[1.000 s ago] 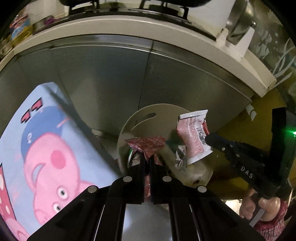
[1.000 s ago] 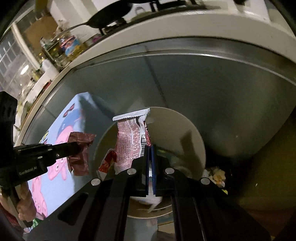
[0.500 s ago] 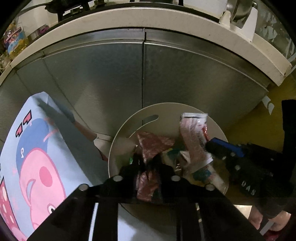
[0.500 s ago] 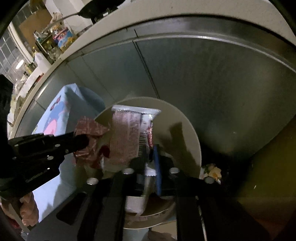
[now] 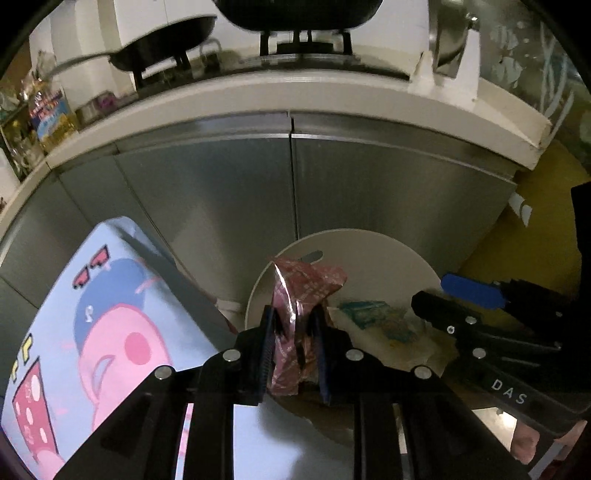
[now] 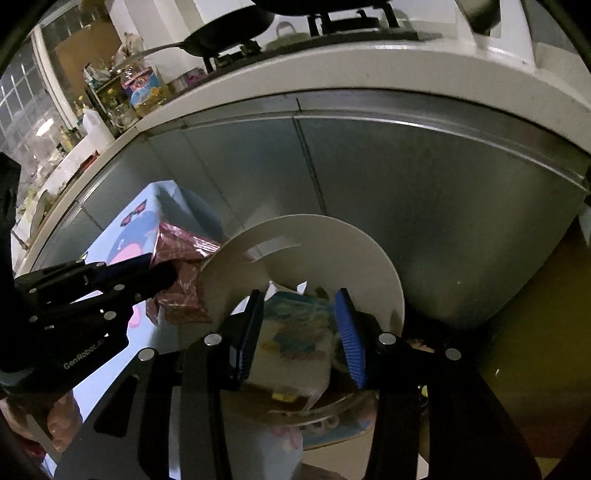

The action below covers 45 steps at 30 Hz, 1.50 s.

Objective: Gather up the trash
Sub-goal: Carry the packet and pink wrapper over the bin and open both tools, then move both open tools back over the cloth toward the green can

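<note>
A crumpled wrapper (image 5: 299, 295) is showing dark red with a fine pale pattern and a silvery foil lining. The round bin lid (image 5: 376, 254) is looking off-white. A box (image 5: 110, 317) is displaying a pale blue panel with a pink cartoon pig in a blue cap. Cabinet doors (image 5: 369, 192) are gleaming brushed grey. A pan (image 6: 229, 33) is appearing black.

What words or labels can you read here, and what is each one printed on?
"DAS": on the right gripper body.
"GenRobot.AI": on the left gripper body.
Oil bottle label: too blurred.
Dark red wrapper print: too small.
Cartoon bag: marks unreadable.
</note>
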Motion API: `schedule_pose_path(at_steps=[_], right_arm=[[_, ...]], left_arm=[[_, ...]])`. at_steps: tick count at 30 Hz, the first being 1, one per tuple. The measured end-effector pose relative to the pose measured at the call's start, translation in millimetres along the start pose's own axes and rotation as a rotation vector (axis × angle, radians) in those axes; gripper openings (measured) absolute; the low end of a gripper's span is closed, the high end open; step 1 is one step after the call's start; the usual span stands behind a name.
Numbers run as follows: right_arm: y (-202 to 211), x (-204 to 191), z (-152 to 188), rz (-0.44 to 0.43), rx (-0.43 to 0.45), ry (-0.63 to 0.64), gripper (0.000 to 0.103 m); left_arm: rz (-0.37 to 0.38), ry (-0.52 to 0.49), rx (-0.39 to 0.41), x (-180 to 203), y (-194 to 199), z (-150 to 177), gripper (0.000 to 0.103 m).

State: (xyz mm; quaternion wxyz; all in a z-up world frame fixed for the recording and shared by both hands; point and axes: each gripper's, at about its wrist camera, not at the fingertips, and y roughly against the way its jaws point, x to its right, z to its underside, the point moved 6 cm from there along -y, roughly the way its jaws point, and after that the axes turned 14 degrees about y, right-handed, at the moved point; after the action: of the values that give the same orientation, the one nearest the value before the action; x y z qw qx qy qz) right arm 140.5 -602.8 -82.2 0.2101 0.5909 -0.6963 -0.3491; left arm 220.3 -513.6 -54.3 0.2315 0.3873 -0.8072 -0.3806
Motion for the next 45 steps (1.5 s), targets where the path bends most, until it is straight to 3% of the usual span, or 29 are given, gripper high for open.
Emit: schedule_pose_path(at_steps=[9, 18, 36, 45], right_arm=[[36.2, -30.5, 2.5, -0.001, 0.045, 0.01, 0.041], [73.6, -57.9, 11.2, -0.027, 0.112, -0.026, 0.043], [132.4, -122.4, 22.3, -0.045, 0.21, -0.011, 0.049], [143.5, -143.4, 36.6, -0.066, 0.215, -0.013, 0.05]], left_arm=[[-0.014, -0.006, 0.12, -12.5, 50.5, 9.7, 0.021], [0.005, 0.018, 0.18, -26.7, 93.0, 26.4, 0.021], [0.017, 0.035, 0.239, -48.0, 150.1, 59.5, 0.021], [0.028, 0.063, 0.254, -63.7, 172.8, 76.7, 0.021]])
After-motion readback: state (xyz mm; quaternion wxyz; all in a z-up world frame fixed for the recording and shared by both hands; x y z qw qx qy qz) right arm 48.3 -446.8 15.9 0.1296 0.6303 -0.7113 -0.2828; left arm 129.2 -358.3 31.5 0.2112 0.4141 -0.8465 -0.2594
